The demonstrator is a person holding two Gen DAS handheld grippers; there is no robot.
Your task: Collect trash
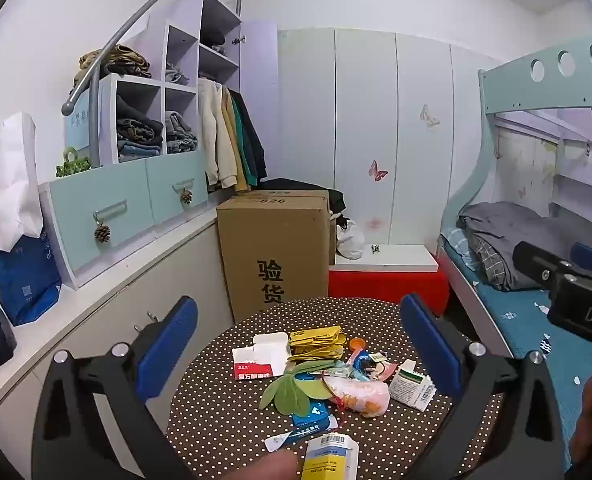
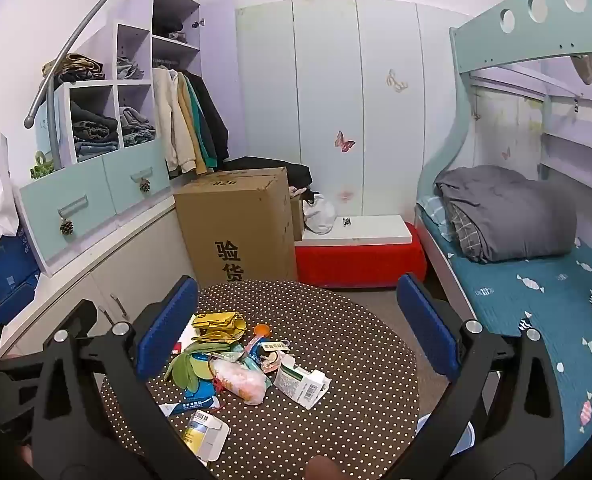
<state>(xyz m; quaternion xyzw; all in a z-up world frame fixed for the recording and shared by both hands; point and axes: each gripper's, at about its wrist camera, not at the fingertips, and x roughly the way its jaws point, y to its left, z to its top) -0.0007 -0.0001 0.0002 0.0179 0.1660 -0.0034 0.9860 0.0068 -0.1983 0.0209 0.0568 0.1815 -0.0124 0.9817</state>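
Two claws spread wide — left claw point(image 1: 296, 344), right claw point(image 2: 296, 320), trash pile point(image 1: 335, 376) below, untouched

cardboard box point(image 1: 274, 252): "验货", "826"

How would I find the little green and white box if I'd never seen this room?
Look at the round brown table with white polka dots. The heap of trash lies on its left part, and at the heap's right edge lies the small green and white cardboard box, tipped on its side beside the pink plastic bag. It alone has a green band and a barcode facing you.
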